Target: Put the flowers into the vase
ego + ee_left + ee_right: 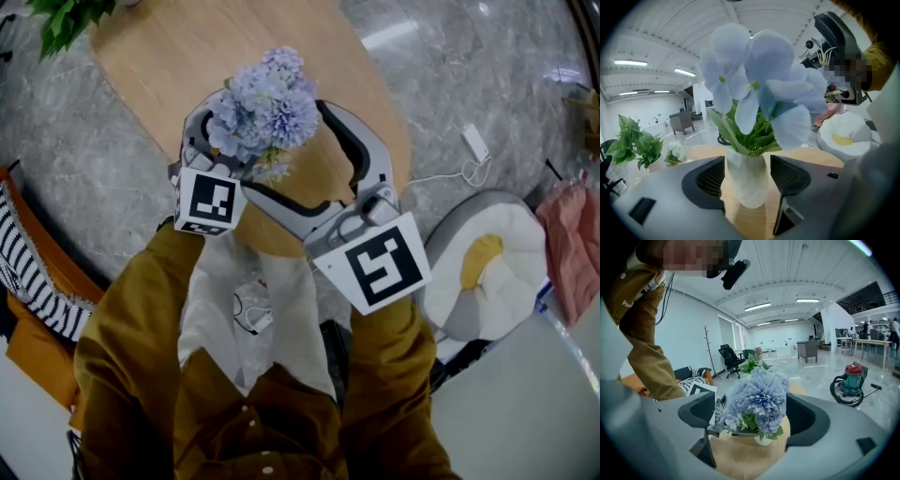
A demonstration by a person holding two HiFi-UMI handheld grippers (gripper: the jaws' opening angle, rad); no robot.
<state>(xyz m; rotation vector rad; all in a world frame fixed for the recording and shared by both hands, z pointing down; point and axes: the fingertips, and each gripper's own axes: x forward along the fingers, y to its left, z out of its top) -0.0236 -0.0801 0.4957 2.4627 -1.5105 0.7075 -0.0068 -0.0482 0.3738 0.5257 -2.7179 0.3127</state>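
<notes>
The flowers (757, 399) already stand in the white vase (746, 190) on the counter (178, 56), left claw (747, 172) clasping the vase, right claw (753, 415) spread wide around the blooms without touching, so placing looks finished and the next move calls for releasing and backing away without tipping it.

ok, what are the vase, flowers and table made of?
vase: white, matte, dimpled surface; looks like ceramic, could be plastic.
flowers: probably artificial fabric; flat pale-blue petals, stiff uniform green leaves.
table: light wood or wood veneer, satin finish; grain lines show.
</notes>
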